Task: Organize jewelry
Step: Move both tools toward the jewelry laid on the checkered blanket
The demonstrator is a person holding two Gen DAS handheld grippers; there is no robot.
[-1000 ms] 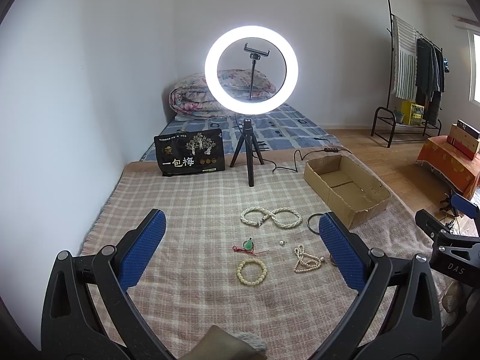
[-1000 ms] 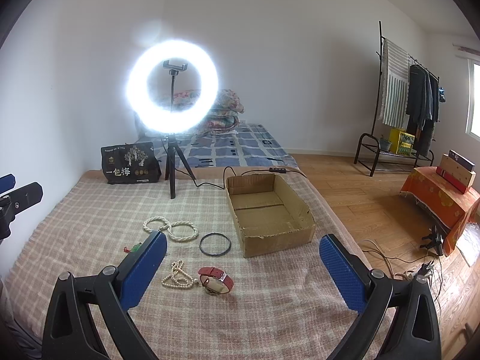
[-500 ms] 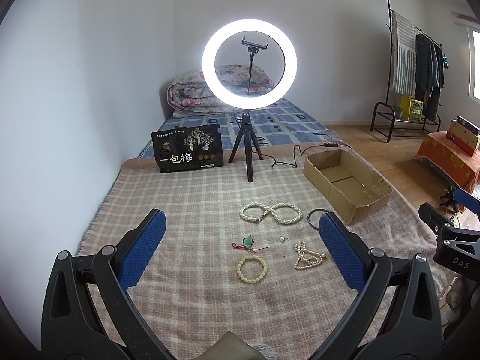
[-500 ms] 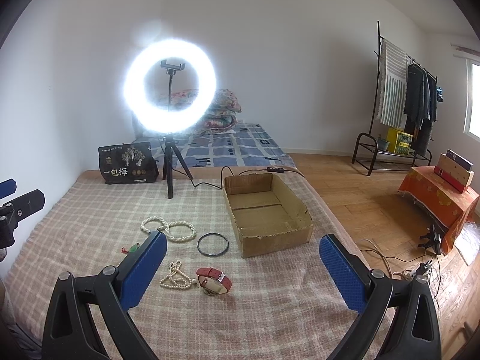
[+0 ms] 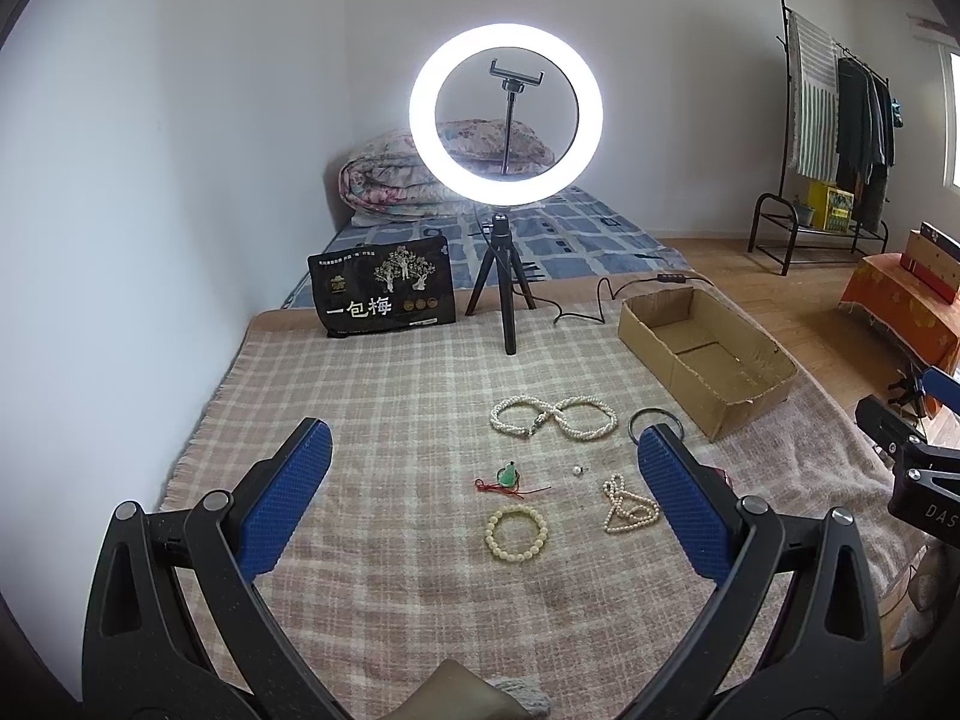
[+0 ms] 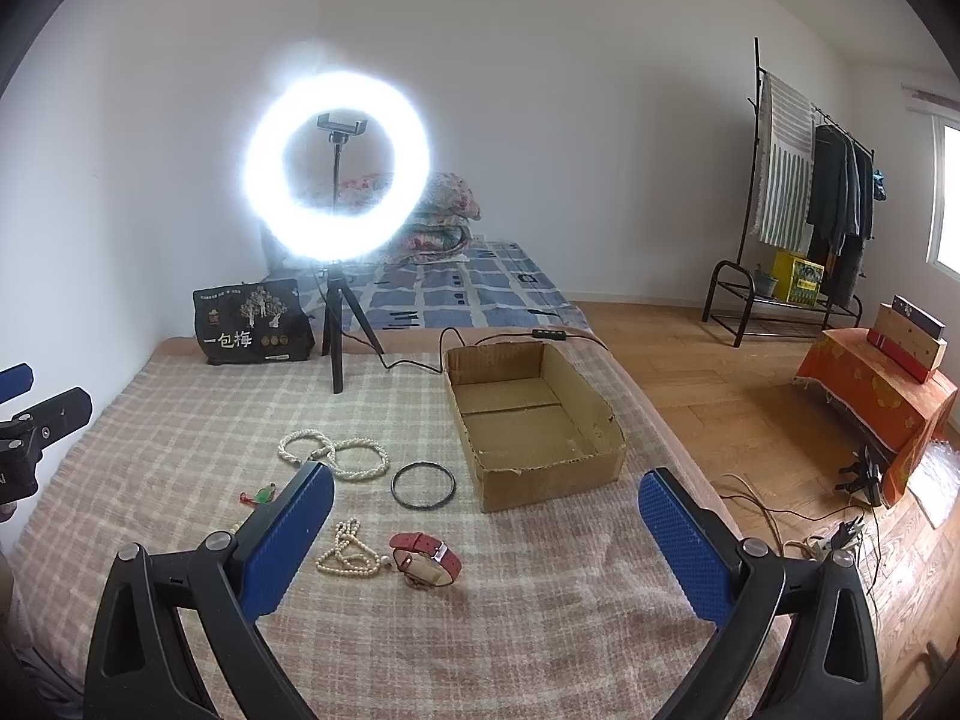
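Both views have crept closer to the blanket (image 5: 372,396); left gripper (image 5: 483,492) and right gripper (image 6: 486,522) hang spread, empty. Black bag (image 5: 384,294) near its far edge reads "一包梅".

red watch (image 6: 427,558), green pendant (image 5: 508,473), checked blanket (image 5: 384,396)

On the bed's blanket (image 5: 372,396), the twisted necklace (image 5: 552,417) lies in front of the ring light tripod (image 5: 503,294), with the bangle (image 6: 423,484) to its right, just beside the cardboard box (image 6: 534,420). Nearer the cameras lie the pendant (image 5: 509,476), the bead bracelet (image 5: 517,534), the small necklace (image 5: 627,504) and, furthest right, the watch (image 6: 425,558). A bag (image 5: 382,294) stands left of the tripod.
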